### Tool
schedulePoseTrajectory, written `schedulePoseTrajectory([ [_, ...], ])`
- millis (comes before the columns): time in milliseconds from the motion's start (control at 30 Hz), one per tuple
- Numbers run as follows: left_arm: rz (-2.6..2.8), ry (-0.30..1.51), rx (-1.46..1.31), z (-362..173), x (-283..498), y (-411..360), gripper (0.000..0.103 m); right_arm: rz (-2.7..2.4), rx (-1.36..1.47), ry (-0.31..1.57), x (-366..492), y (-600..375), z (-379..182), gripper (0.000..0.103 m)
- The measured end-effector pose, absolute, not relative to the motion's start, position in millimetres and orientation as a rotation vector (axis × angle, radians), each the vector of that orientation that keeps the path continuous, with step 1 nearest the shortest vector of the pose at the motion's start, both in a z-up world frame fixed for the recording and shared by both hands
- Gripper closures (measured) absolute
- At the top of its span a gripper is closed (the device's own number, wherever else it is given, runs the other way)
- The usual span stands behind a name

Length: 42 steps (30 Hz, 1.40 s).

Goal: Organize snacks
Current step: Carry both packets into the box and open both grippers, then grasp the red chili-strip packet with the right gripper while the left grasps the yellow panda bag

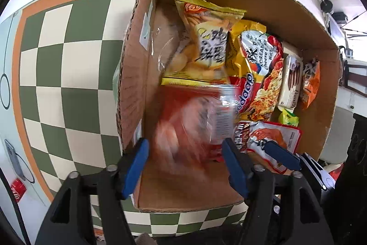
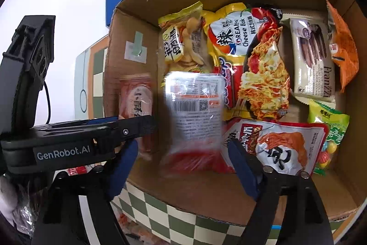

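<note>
An open cardboard box (image 1: 146, 75) (image 2: 229, 194) holds several snack packs. Two packs are blurred with motion over the box's near left part: a red-orange pack (image 1: 183, 125) (image 2: 135, 102) and a clear pack with a white label and red bottom (image 2: 195, 116). My left gripper (image 1: 183, 153) is open above the box's near edge, fingers either side of the red pack, not touching it. My right gripper (image 2: 181, 167) is open beside it, the clear pack between and beyond its fingers. The left gripper's body (image 2: 68, 139) shows in the right wrist view.
Inside lie a yellow chips bag (image 1: 206, 45), a Korean cheese noodle pack (image 2: 259, 66), a white wafer pack (image 2: 314, 56), an orange bag (image 2: 344, 45), a green candy bag (image 2: 328, 128) and a red-white pack (image 2: 275, 146). The box stands on a green-white checked cloth (image 1: 68, 75). A red can (image 1: 18, 190) lies left.
</note>
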<state>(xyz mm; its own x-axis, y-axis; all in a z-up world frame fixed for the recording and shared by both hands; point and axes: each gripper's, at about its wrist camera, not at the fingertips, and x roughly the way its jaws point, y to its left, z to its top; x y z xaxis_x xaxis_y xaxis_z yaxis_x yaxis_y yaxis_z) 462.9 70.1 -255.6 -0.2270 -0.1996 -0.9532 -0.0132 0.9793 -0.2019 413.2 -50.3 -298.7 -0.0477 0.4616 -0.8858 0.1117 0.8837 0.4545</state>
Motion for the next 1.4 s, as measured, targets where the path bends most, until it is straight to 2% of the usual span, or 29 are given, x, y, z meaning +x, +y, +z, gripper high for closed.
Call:
schedulePoseTrajectory([
  [67, -0.167, 1.778, -0.153, -252.7, 462.5, 70.3, 0.019, 0.282, 0.429, 1.610, 413.6, -50.8, -298.1, 0.016],
  [500, -0.195, 1.662, -0.108, -210.3, 434.5, 52.6, 0.019, 0.117, 0.299, 1.538, 384.0, -87.4, -255.3, 0.013],
  [767, -0.127, 1.347, -0.038, -144.4, 386.5, 48.2, 0.019, 0.098, 0.254, 1.440, 356.2, -105.3, -214.5, 0.011],
  [867, -0.091, 1.272, -0.044, -135.7, 358.2, 53.6, 0.019, 0.116, 0.224, 1.412, 332.7, -114.4, -199.9, 0.011],
  [1033, -0.049, 1.330, -0.050, -166.1, 312.6, 59.5, 0.019, 0.175, 0.165, 1.456, 292.4, -119.4, -208.1, 0.011],
  [1267, 0.008, 1.506, -0.032, -244.9, 271.0, 69.8, 0.019, 0.230, -0.019, 1.620, 247.9, -108.6, -291.1, 0.011],
  [1400, 0.027, 1.548, -0.032, -266.0, 262.0, 75.2, 0.019, 0.234, -0.107, 1.678, 240.3, -98.8, -334.0, 0.011],
])
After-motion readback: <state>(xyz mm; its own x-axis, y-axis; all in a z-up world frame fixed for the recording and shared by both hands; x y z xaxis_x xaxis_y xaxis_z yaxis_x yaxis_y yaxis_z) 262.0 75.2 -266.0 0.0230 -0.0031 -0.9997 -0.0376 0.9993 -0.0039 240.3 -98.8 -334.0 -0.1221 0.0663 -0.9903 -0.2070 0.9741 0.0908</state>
